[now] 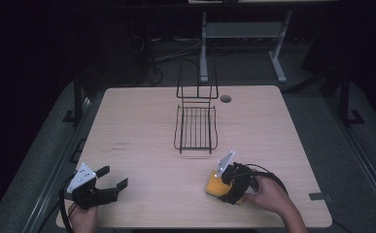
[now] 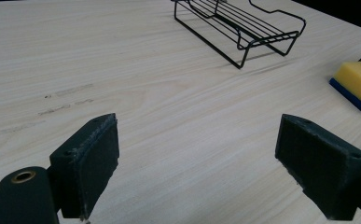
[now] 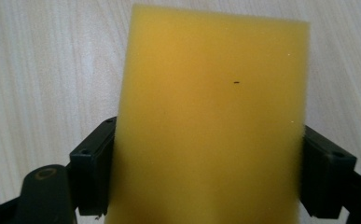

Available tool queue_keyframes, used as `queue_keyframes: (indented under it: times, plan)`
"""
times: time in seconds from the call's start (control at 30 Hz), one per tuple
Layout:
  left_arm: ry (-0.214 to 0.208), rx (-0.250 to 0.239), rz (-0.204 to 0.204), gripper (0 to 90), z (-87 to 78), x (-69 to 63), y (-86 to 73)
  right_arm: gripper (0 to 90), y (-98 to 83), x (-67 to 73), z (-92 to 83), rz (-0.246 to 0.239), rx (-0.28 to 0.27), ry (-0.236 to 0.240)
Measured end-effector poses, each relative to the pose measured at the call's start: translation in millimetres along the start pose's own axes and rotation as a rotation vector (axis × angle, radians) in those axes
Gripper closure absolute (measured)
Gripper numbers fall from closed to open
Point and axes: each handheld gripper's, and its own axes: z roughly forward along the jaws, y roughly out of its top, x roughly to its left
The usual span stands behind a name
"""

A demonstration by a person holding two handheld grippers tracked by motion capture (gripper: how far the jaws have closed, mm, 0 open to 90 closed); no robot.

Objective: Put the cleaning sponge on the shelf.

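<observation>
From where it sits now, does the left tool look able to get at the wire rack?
Probably yes. The left tool is open and holds nothing, and bare table lies between it and the wire rack. The sponge lies off to the side, in the right tool.

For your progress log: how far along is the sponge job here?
Done: the right claw has closed on the sponge, which lies on the table. In hand: that grip. Left: probably carrying it to the wire rack; the left claw is open.
</observation>
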Motion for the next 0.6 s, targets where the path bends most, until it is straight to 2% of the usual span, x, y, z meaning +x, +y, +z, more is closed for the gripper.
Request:
queue_keyframes:
  times: [0.13, 0.23, 0.43, 0.6]
  plan:
    - [0.001, 0.001, 0.001, 12.8, 0.1, -0.1, 0.0, 20.6, 0.1, -0.2, -1.0, -0.005, 0.005, 0.007]
    - [0.001, 0.001, 0.0, 12.8, 0.1, 0.2, 0.0, 20.6, 3.4, 0.3, -3.5, -0.026, 0.032, -0.01]
    - [-0.001, 0.002, 0.0, 12.8, -0.4, 0.4, 0.0, 20.6, 12.1, -5.2, -13.3, -0.043, 0.026, -0.015]
    - [-0.003, 0.001, -0.001, 12.8, 0.1, 0.2, 0.2, 20.6, 21.2, -12.2, -19.5, -0.065, 0.004, 0.018]
